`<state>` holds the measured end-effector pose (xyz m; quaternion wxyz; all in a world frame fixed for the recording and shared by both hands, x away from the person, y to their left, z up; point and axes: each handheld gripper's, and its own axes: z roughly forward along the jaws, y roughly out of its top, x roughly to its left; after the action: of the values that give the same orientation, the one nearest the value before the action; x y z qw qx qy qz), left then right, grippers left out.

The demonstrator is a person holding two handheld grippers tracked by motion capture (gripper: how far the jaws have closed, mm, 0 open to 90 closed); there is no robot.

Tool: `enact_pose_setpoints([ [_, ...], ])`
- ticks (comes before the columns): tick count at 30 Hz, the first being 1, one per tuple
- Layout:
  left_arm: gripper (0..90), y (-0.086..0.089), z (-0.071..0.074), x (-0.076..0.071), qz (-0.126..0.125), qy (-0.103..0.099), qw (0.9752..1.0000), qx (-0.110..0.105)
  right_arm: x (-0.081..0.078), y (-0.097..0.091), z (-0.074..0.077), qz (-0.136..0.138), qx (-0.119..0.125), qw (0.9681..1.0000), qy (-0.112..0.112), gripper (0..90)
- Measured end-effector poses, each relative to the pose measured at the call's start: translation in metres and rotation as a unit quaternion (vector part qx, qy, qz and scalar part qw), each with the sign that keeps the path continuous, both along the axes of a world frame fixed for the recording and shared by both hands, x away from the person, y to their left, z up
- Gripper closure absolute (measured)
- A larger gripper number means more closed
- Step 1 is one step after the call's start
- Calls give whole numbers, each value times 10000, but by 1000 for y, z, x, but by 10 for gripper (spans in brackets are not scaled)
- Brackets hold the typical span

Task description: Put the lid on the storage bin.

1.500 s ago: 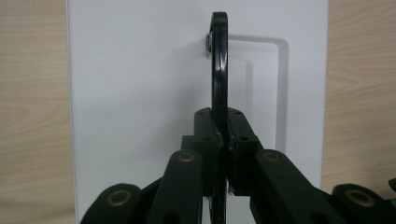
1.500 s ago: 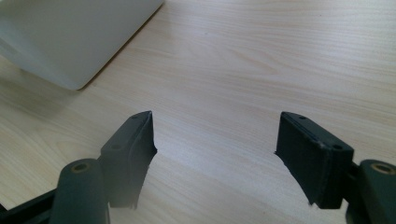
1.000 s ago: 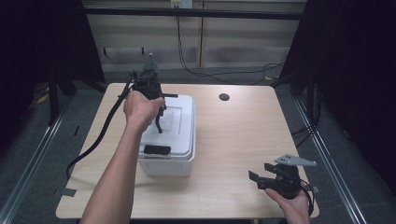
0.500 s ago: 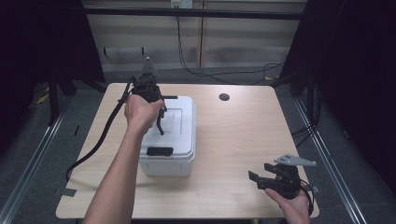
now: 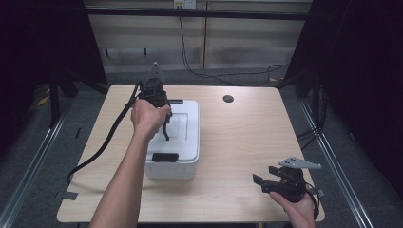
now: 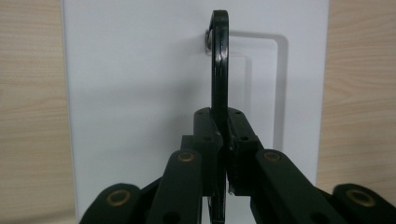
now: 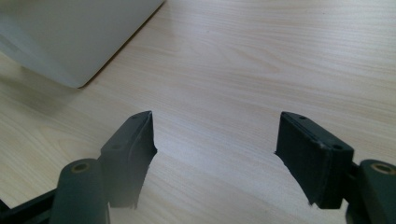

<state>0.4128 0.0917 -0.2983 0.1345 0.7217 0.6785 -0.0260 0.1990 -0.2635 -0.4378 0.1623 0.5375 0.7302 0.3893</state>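
Note:
A white lidded box (image 5: 183, 142) stands left of centre on the wooden table (image 5: 247, 137). Its black carrying handle (image 5: 166, 131) is swung up on edge above the lid. My left gripper (image 5: 163, 119) points down at it from the far side and is shut on the handle. In the left gripper view the two pads (image 6: 223, 140) pinch the thin handle bar (image 6: 219, 70) over the white lid (image 6: 140, 93). My right gripper (image 5: 265, 175) rests at the table's front right, open with nothing between its pads (image 7: 215, 135). A corner of the box (image 7: 70, 42) shows beyond it.
A black latch (image 5: 165, 157) sits on the box's near end. A round dark cable hole (image 5: 228, 99) is in the table near the far edge. The left gripper's cable (image 5: 102, 147) hangs off the table's left side. Bare wood lies between the box and the right gripper.

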Motion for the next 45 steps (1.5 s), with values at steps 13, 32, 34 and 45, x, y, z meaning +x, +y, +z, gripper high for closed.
enact_pose_setpoints([
  [13,842,4,-3,2,-127,68,9999,37,0,0,0,10,-10,10000,-15,274],
  [32,662,18,-15,8,-463,-35,9986,-273,0,0,0,-12,7,10000,-2,272],
  [34,593,23,-19,10,-490,-3,9986,-217,0,0,0,-10,1,10000,-12,272],
  [45,290,36,-18,14,-929,-56,9947,-438,0,0,0,13,-6,10000,1,271],
])
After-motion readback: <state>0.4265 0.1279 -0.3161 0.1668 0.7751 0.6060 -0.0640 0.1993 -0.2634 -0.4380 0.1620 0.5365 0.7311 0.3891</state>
